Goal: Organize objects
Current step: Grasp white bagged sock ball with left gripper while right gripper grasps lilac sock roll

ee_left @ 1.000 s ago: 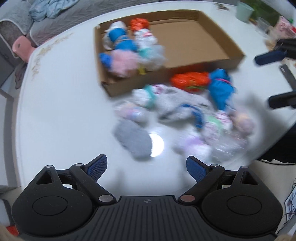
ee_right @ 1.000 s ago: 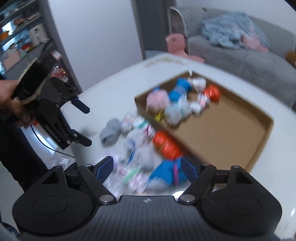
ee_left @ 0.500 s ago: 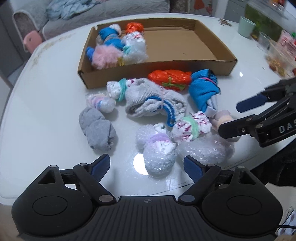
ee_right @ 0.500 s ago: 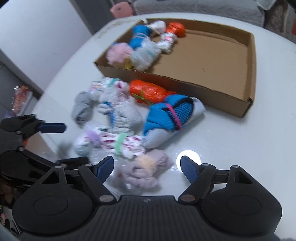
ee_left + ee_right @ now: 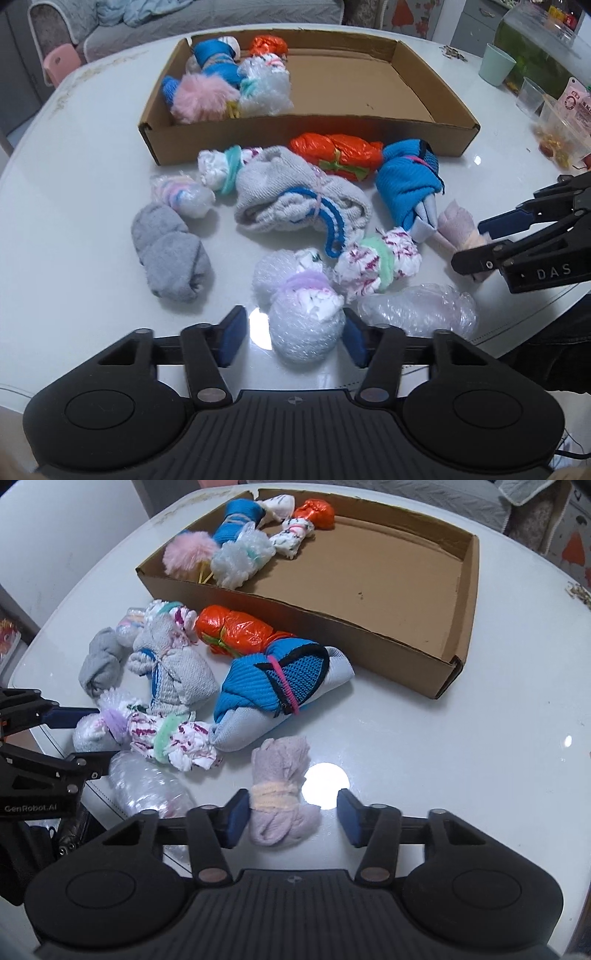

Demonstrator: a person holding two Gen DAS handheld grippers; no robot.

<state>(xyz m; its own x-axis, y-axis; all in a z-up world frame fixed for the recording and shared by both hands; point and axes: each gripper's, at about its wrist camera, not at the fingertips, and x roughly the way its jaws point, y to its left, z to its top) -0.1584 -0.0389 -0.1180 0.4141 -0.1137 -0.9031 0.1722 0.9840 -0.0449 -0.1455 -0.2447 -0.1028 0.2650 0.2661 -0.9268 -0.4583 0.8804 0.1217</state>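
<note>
While both grippers' fingers [image 5: 231, 336] spread, bundles [image 5: 303, 206] litter the white table [image 5: 74, 206].

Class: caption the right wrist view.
Open right gripper straddles a lilac cloth bundle before the cardboard box.

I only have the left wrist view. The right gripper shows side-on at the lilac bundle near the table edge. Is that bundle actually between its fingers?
Observer: Yes. In the right wrist view the lilac bundle lies on the table between the open fingers of the right gripper, not clamped.
Reviewer: Centred between them?
Observer: No. It sits close against the finger on the picture's left, and whether it touches I cannot tell. The other finger stands apart, with bare table between.
Reviewer: What ties it?
Observer: A peach fuzzy band wrapped around its middle.
</note>
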